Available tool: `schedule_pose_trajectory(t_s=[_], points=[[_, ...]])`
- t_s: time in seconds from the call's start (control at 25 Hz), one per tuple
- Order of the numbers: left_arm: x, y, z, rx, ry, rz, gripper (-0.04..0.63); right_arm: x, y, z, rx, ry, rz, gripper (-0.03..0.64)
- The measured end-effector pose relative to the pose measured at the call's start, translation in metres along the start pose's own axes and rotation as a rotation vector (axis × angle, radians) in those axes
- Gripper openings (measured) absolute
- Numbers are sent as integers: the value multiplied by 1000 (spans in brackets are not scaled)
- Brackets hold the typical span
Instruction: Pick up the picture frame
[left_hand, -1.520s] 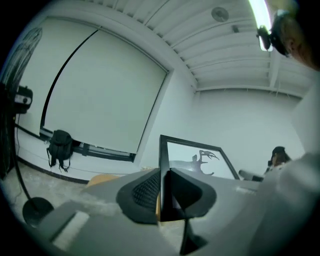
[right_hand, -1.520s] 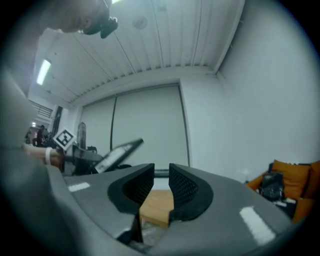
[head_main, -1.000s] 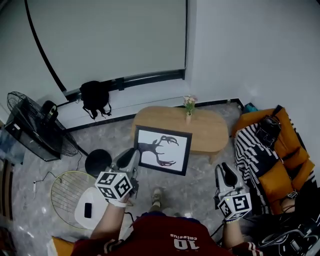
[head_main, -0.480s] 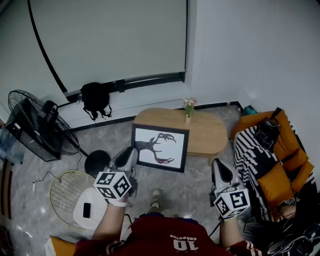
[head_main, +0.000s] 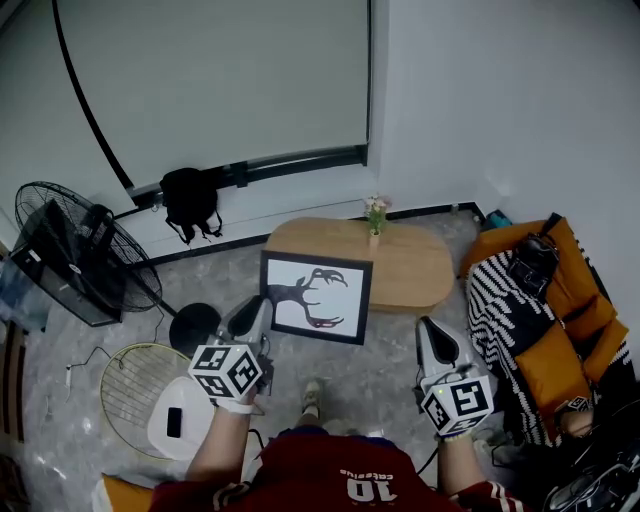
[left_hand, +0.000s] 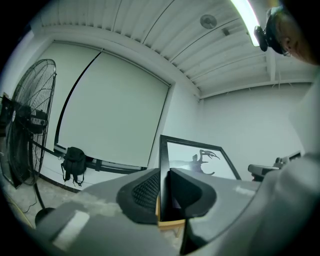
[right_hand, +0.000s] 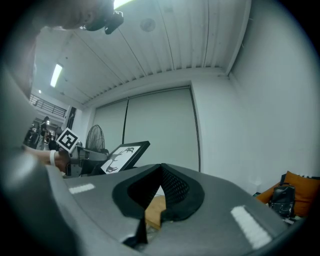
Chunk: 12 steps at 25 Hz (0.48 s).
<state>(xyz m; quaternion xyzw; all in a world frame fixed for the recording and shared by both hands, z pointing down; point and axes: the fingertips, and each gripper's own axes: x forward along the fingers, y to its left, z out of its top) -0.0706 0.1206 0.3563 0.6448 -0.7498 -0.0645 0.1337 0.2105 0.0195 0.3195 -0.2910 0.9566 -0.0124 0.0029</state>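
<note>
Holding picture frame (head_main: 315, 297) in left hand-held gripper (head_main: 255, 312); right hand-held gripper (head_main: 432, 336) risen

Open floor (head_main: 385, 375) between the left gripper (head_main: 256, 312) and the right gripper (head_main: 428, 332) offers clear passage. The picture frame (head_main: 315, 297), clamped at its left edge by the left gripper, stands across the line toward the wooden table (head_main: 415, 268), which bears a flower vase (head_main: 376, 218) near its far edge. To the left stand a pedestal fan (head_main: 70, 250), its round base (head_main: 195, 325) just beside the left gripper, and a wire side table (head_main: 125, 380). An orange seat (head_main: 565, 300) with a striped throw (head_main: 505, 300) closes off the right.
</note>
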Motion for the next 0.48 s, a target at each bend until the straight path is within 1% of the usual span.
schedule_pose_trajectory(t_s=[0.48], points=[[-1, 0, -2, 10, 5, 17, 74, 1, 1, -3, 3, 4, 14, -2]])
